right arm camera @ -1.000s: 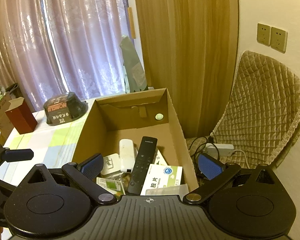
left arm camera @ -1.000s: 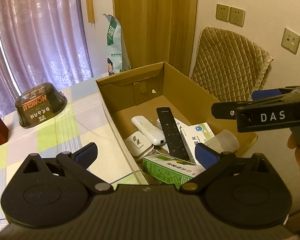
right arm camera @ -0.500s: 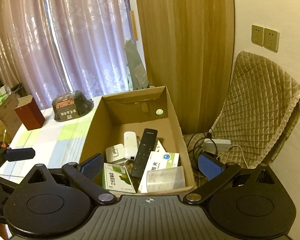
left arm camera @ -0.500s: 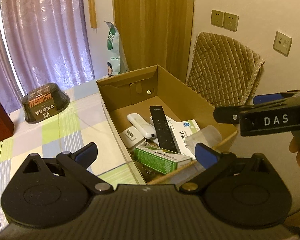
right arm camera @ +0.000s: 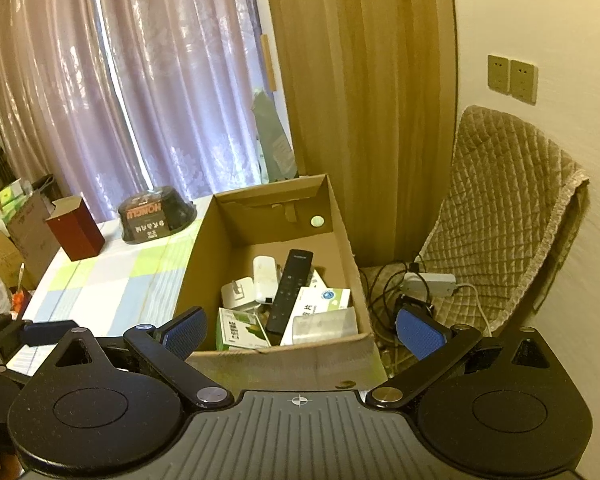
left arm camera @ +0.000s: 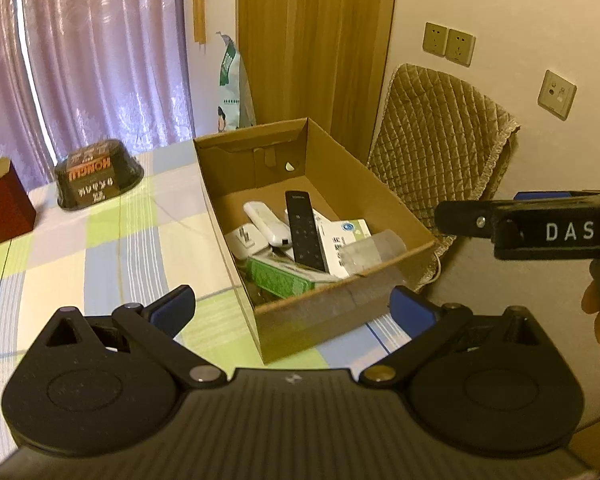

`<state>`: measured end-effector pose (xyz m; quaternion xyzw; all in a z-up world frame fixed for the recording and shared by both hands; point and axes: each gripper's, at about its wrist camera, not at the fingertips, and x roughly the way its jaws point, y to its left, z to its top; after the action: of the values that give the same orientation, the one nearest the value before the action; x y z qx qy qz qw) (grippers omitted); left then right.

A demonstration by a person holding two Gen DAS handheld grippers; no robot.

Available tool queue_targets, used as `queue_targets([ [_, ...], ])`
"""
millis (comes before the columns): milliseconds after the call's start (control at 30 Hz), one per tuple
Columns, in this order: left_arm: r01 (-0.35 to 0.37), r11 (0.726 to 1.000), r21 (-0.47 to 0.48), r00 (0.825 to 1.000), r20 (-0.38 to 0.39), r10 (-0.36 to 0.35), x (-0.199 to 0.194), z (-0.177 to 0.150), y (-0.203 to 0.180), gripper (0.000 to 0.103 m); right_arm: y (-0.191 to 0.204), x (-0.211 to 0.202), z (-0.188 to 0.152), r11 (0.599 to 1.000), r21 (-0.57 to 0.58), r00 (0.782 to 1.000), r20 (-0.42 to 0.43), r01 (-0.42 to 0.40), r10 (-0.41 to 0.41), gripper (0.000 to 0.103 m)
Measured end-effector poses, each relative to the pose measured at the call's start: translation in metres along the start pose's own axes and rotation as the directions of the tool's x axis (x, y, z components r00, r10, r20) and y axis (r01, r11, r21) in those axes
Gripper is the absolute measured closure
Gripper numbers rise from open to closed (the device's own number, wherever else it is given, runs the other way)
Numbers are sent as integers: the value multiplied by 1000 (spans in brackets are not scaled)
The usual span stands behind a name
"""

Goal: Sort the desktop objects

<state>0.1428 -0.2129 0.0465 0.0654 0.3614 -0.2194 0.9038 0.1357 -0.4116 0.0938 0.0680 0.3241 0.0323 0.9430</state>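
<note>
An open cardboard box (left arm camera: 352, 176) (right arm camera: 340, 224) stands at the table's right edge. Inside lie a black remote (left arm camera: 305, 230) (right arm camera: 290, 290), a white device (left arm camera: 266, 223) (right arm camera: 265, 278), a white plug adapter (left arm camera: 245, 242) (right arm camera: 238, 294), a green carton (left arm camera: 278, 278) (right arm camera: 238, 330), a white medicine box (left arm camera: 346, 240) (right arm camera: 320, 304) and a clear plastic piece (left arm camera: 370, 250) (right arm camera: 326, 324). My left gripper (left arm camera: 292, 308) hangs open and empty in front of the box. My right gripper (right arm camera: 302, 330) is open and empty too, held back from the box; it shows from the side in the left wrist view (left arm camera: 540, 228).
A checked tablecloth (left arm camera: 100, 256) covers the table. A black bowl pack (left arm camera: 98, 178) (right arm camera: 156, 216) and a dark red box (left arm camera: 4, 204) (right arm camera: 74, 228) stand at the back left. A quilted chair (right arm camera: 500, 208) with a power strip (right arm camera: 428, 282) and cables is right of the box.
Both grippers have drawn back and up from the box, which now looks smaller and farther. Both stay open and empty; the things in the box have not moved.
</note>
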Motion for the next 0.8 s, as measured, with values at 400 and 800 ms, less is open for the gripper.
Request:
queue_targets([
  [400,-21,999,-42,1000,18,22,-41,-15,-6,1,3,-47,-11,999,-34,1000,30,11,-10,0],
  [800,-22,999,-49,999,30,23,-74,-27,-9,1,9,-90,-32,999,-8,999,39,39,-39,0],
])
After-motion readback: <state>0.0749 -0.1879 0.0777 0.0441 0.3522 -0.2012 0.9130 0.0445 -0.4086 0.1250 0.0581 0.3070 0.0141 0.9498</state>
